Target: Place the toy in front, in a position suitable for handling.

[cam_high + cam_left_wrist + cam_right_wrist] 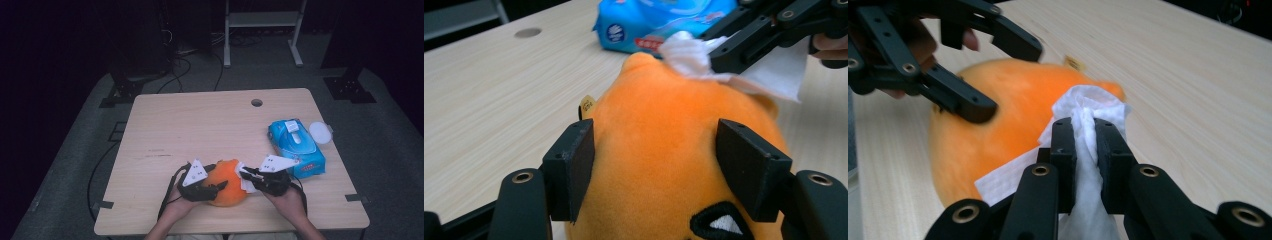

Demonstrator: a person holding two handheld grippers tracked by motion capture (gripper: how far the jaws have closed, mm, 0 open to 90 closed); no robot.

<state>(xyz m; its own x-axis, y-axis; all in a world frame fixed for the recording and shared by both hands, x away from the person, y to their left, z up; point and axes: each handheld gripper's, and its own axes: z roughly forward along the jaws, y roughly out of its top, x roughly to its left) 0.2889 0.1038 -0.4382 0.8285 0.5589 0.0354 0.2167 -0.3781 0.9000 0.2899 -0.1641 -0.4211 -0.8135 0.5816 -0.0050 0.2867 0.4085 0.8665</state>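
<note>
The left gripper point(655, 165) clamps the orange plush toy point(659, 150), which sits at the bench's point(200, 125) near edge. The right gripper point(1084, 145), nearly closed, pinches a white wipe point(1088, 112) against the toy's top. The high view adds the blue wipes pack point(296, 147) beside them.
</note>
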